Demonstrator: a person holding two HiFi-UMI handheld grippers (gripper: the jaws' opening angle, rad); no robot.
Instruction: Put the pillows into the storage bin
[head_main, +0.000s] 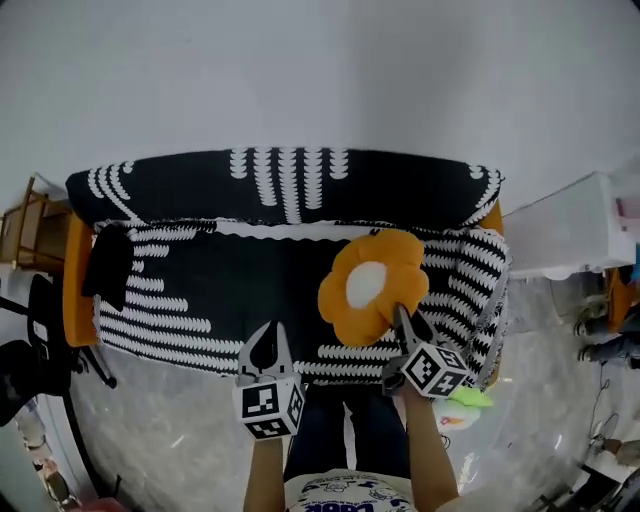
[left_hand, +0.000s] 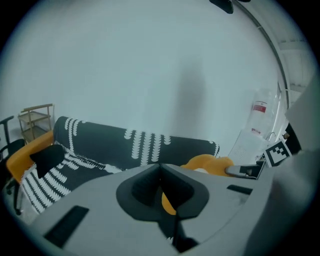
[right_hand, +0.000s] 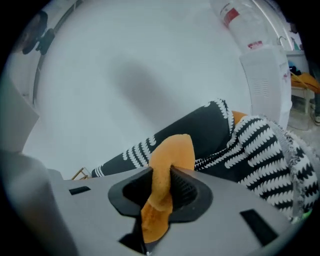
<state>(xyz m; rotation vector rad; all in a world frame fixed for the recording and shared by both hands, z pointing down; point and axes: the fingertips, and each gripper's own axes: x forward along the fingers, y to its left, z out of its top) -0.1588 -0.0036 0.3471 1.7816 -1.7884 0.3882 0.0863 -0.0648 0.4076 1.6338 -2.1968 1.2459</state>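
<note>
So, sofa (head_main: 300, 190): big one under a black-and-white cover, fills the middle of the head view, plain wall behind it.
pillow (head_main: 372, 285): orange flower with a white centre, at about 3 o'clock of the sofa. It looks lifted clear of the seat, flat face toward the head camera. It's roundish, so no real long axis.
black cushion (head_main: 108, 265): looks like a second pillow, lying on the seat over at 9 o'clock, well apart from both grippers.
right gripper (head_main: 404, 322): clamped on the pillow's lower-right petal. Its own view shows orange fabric squeezed between the pads. The rest of the pillow sits at 11 o'clock from the fingertips.
left gripper (head_main: 266, 345): jaws together, nothing pinched that I can see. There's a sliver of orange low in the gap in its own view, can't tell what. The pillow is at 2 o'clock from it, near but not touching.
bin: not in any view, so no clue which way the carry goes.
next move, my guess: the right hand owns this one. A one-petal pinch will probably let the pillow flop, and the left is close enough to steady the far edge.
</note>
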